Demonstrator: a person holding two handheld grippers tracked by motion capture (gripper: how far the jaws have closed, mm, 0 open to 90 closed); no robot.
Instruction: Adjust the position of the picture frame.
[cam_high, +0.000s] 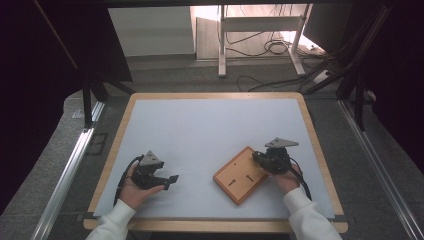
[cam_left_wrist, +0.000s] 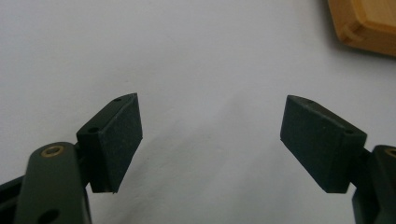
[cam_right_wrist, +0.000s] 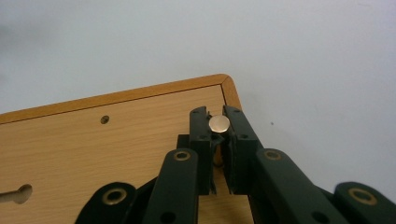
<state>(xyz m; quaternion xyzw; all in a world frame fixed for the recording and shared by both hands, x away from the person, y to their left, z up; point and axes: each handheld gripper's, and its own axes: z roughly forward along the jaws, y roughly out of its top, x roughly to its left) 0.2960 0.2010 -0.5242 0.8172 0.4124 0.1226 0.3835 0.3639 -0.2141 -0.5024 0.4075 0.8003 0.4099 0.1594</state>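
Observation:
A wooden board with keyhole slots lies slantwise on the white mat, right of centre. In the right gripper view, the board has a small round-headed metal pin standing near its rounded corner. My right gripper is shut on that pin, with both pads pressed against its sides. From above, the right gripper sits at the board's far right edge. My left gripper rests low on the mat to the left of the board. Its jaws stand wide open over bare mat, and a corner of the board lies beyond them.
The white mat covers a wood-rimmed table. A keyhole slot and a small hole mark the board's face. Metal rails run along both sides, with a desk frame and cables on the floor behind.

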